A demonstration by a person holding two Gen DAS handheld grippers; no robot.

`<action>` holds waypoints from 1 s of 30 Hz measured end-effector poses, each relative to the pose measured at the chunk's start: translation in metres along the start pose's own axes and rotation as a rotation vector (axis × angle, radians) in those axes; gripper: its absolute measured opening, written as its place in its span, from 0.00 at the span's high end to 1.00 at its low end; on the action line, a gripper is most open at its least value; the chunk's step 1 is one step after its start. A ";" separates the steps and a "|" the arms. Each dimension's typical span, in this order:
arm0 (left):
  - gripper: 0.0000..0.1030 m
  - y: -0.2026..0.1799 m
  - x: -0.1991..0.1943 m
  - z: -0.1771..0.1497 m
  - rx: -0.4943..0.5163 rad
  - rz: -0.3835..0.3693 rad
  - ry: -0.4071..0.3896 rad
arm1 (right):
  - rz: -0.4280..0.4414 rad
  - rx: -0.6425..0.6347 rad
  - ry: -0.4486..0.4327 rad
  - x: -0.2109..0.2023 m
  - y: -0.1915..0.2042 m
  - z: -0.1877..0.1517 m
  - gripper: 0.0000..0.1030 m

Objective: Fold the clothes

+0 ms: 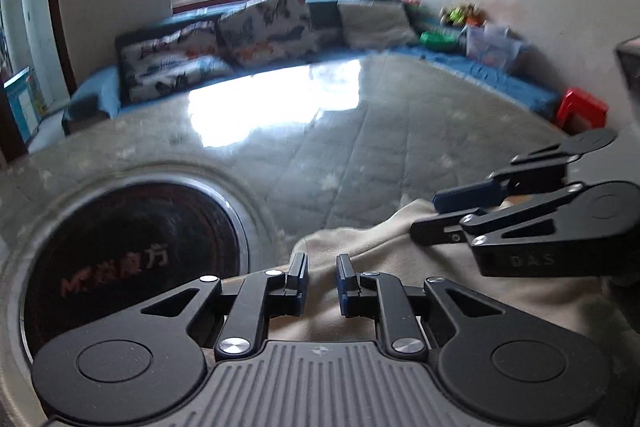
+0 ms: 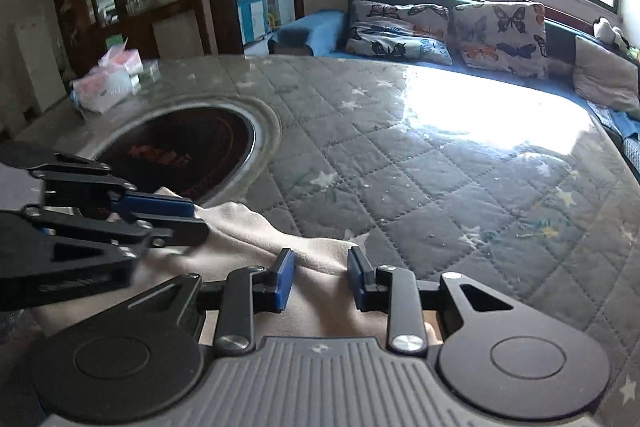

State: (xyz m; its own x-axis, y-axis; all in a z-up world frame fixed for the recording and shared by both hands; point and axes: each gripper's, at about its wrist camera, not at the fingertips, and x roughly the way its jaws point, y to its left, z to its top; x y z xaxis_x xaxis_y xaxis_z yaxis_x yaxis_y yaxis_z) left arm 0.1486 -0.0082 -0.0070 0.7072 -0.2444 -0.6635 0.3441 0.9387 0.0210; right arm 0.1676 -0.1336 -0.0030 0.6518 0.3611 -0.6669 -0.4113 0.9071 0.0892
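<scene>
A beige cloth garment point(image 1: 360, 251) lies bunched at the near edge of the quilted table; it also shows in the right wrist view point(image 2: 248, 227). My left gripper point(image 1: 322, 267) is open just above the cloth, its jaws a narrow gap apart with nothing between them. It shows at the left of the right wrist view point(image 2: 196, 219). My right gripper point(image 2: 320, 263) is open over the cloth's far edge. In the left wrist view it point(image 1: 424, 215) reaches in from the right, low over the cloth.
The round table has a grey star-quilted cover under glass point(image 2: 440, 167) and a black round cooktop point(image 1: 132, 259) set in it. Pink tissue packs point(image 2: 108, 83) lie at the table's far left. A blue sofa with butterfly cushions point(image 2: 500, 35) and a red stool point(image 1: 582, 107) stand beyond.
</scene>
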 end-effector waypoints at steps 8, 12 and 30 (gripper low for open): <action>0.83 -0.001 0.004 0.000 0.007 0.018 -0.010 | 0.010 -0.049 -0.028 -0.034 -0.001 -0.011 0.75; 0.83 -0.003 0.004 0.000 0.015 0.025 -0.014 | 0.011 -0.071 0.015 -0.050 0.000 -0.033 0.79; 0.42 -0.068 -0.062 -0.022 0.131 -0.071 -0.129 | -0.121 0.000 -0.014 -0.097 -0.033 -0.068 0.65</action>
State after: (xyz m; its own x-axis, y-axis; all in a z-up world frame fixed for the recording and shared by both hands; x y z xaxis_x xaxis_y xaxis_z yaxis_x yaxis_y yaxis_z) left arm 0.0678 -0.0510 0.0168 0.7483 -0.3461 -0.5659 0.4675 0.8804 0.0798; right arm 0.0749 -0.2129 0.0085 0.7055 0.2522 -0.6623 -0.3289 0.9443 0.0091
